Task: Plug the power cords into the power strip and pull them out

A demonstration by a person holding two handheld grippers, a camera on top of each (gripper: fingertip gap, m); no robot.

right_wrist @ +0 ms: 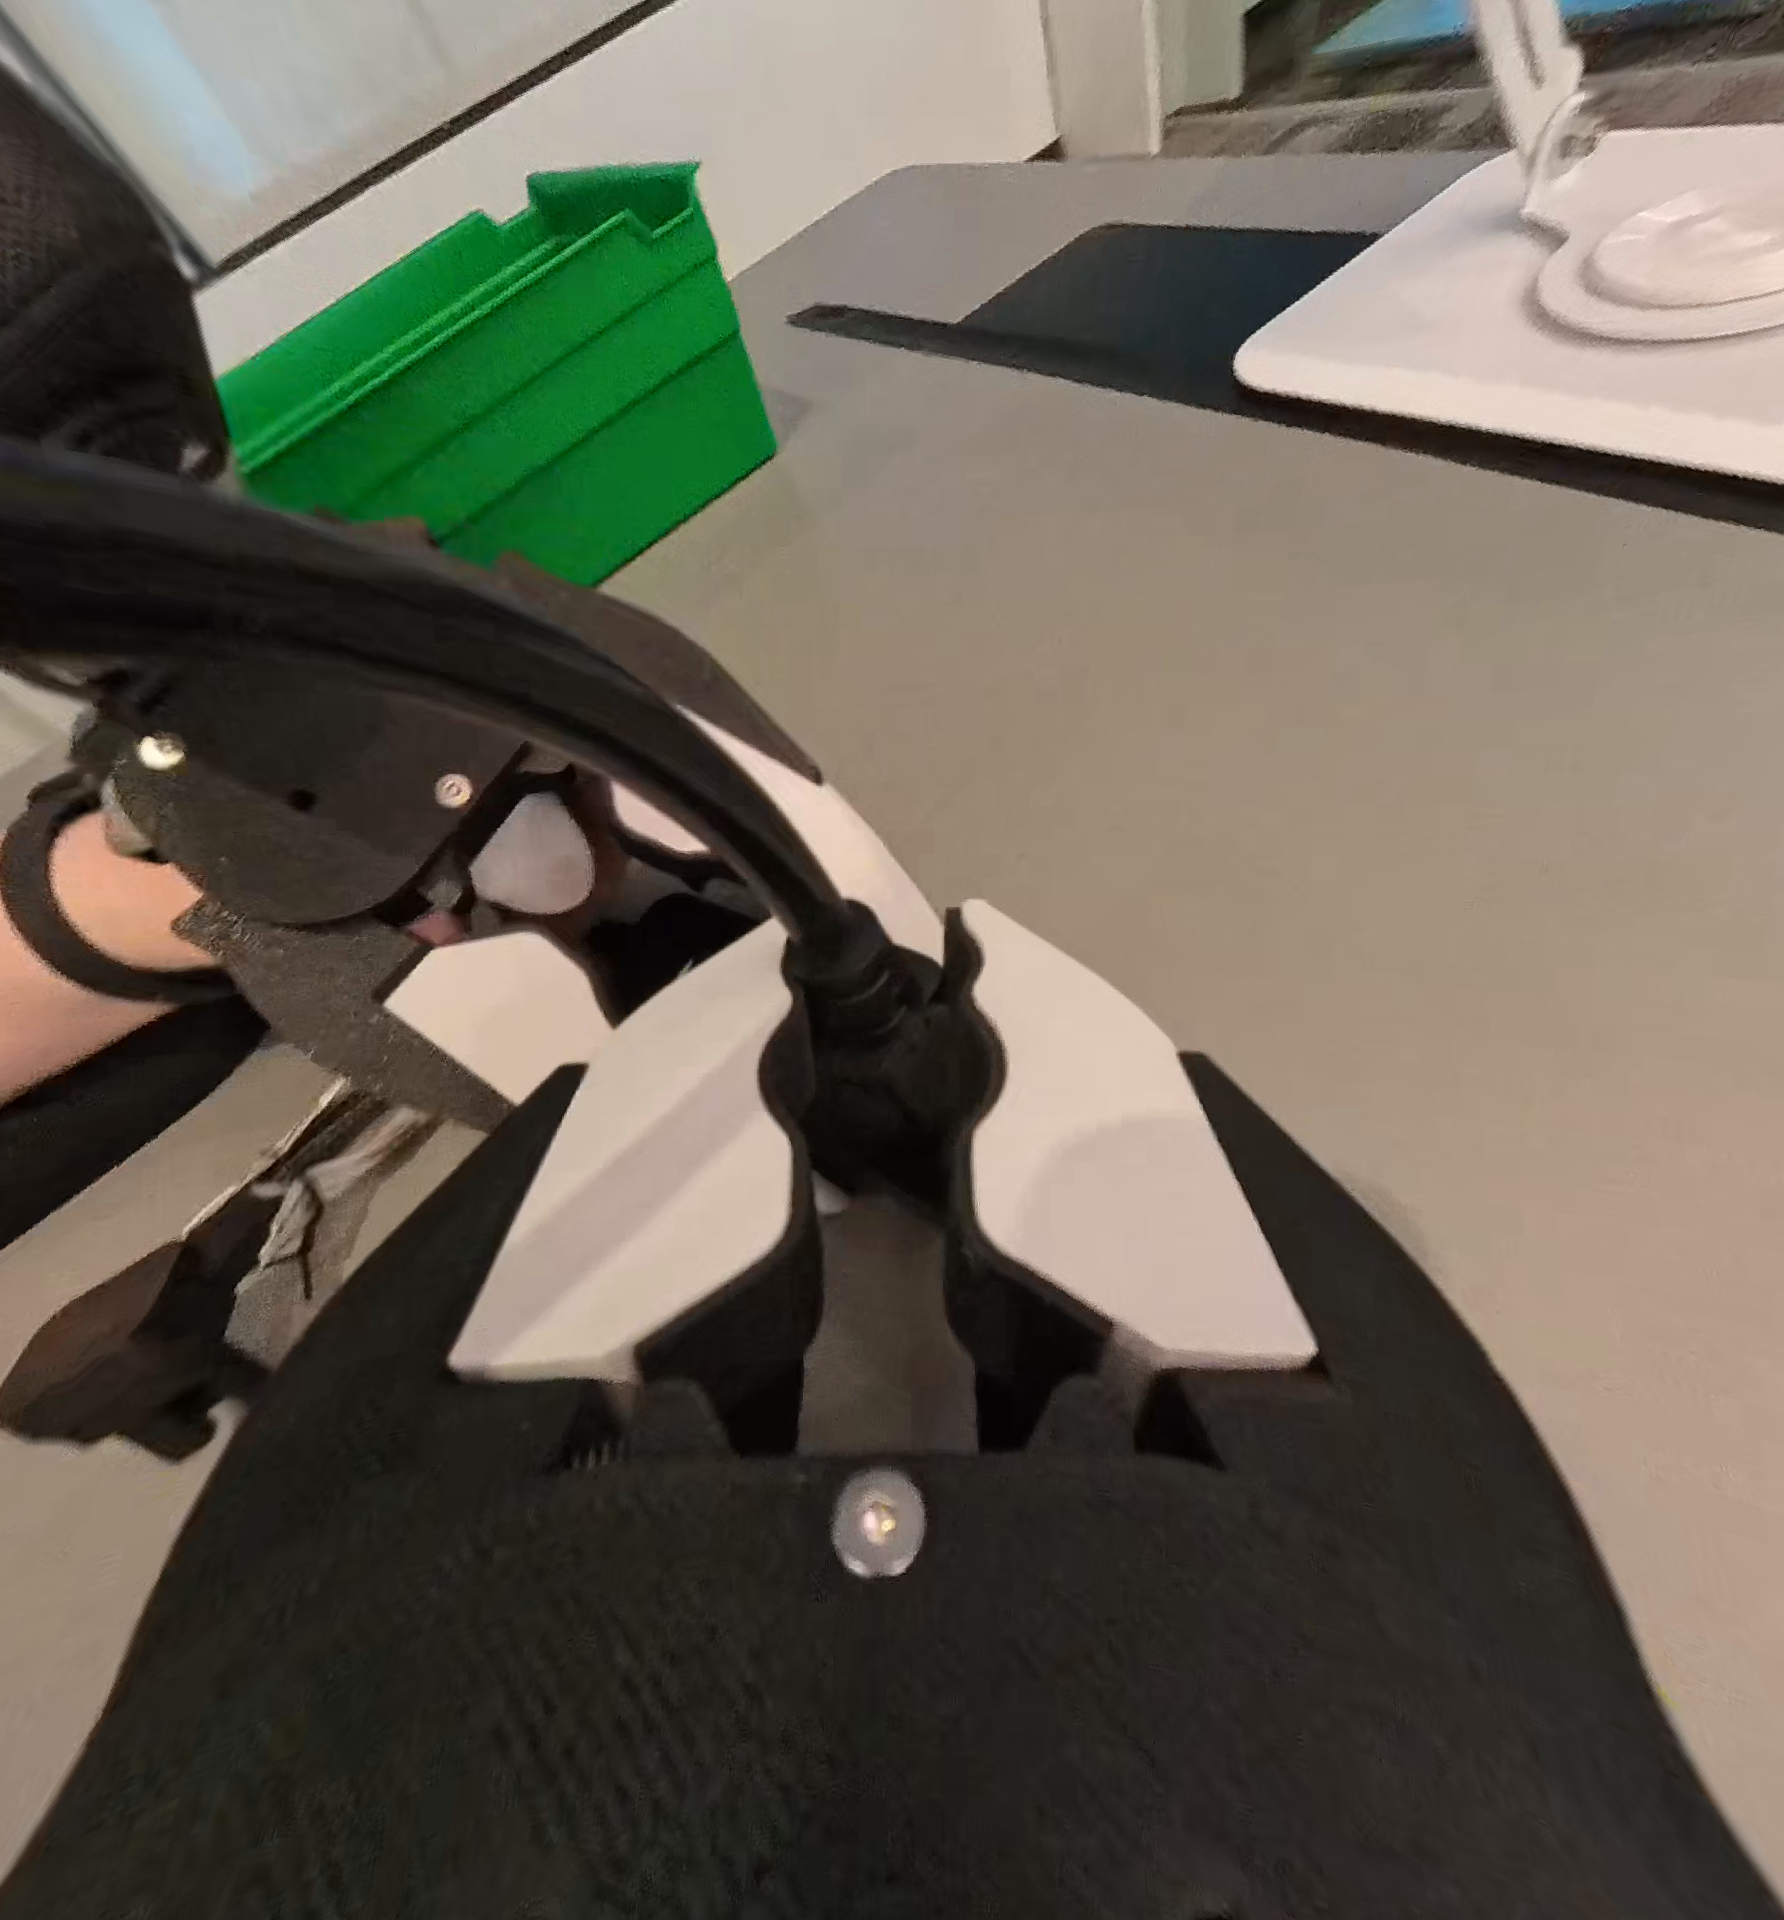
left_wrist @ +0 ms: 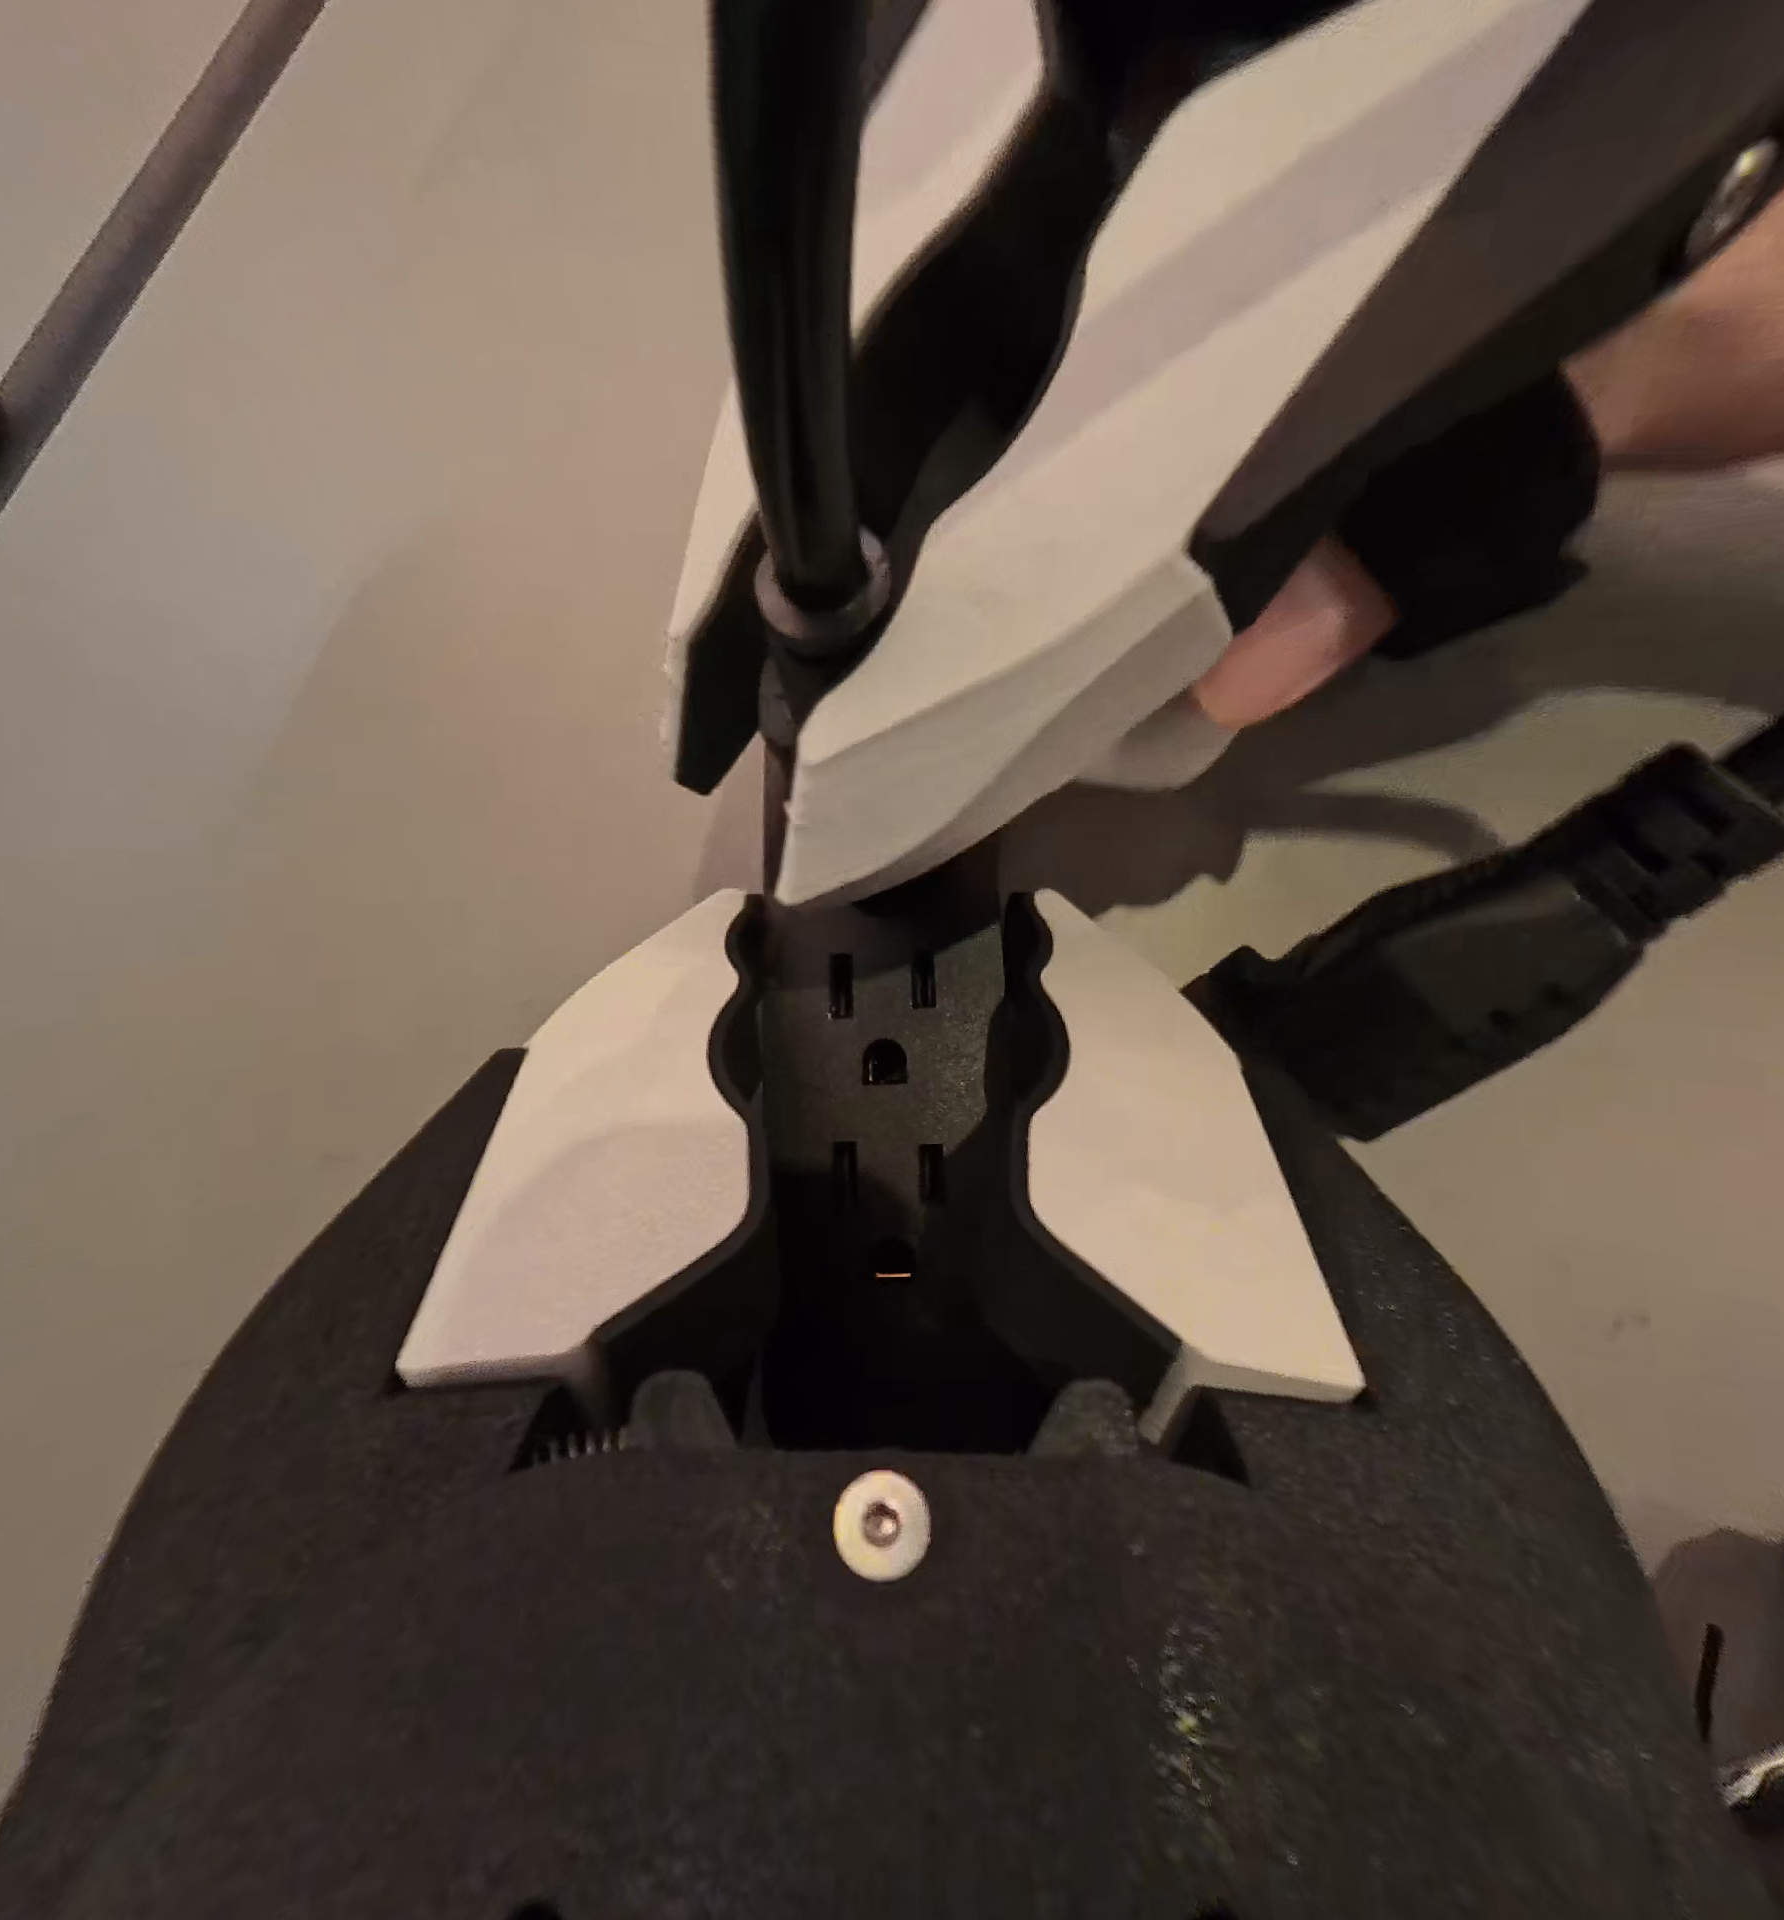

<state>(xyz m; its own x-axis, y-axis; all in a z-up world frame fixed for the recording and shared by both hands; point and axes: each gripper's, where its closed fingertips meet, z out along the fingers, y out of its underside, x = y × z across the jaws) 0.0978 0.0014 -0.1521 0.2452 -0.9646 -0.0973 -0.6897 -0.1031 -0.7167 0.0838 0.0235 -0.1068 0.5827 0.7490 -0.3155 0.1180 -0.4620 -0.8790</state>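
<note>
In the left wrist view my left gripper (left_wrist: 883, 935) is shut on the black power strip (left_wrist: 883, 1049), its white fingers (left_wrist: 628, 1122) pressed on both sides. Two empty outlets show between them. My right gripper (left_wrist: 774, 821) comes in from the upper right, shut on a black plug. Its cord (left_wrist: 794, 364) rises upward. The plug sits right above the strip's far end; whether its prongs are in an outlet is hidden. In the right wrist view my right gripper (right_wrist: 867, 935) clamps the plug (right_wrist: 888, 1081), and the cord (right_wrist: 400, 644) arcs left. The left gripper (right_wrist: 680, 925) is just beyond it.
A second black cord end (left_wrist: 1490, 935) lies on the grey table (right_wrist: 1283, 779) to the right of the strip. A green bin (right_wrist: 503, 384) stands at the far left. A black mat (right_wrist: 1127, 291) and a white board (right_wrist: 1490, 343) with a white stand lie at the far right. Left tips to right tips: about 5 cm.
</note>
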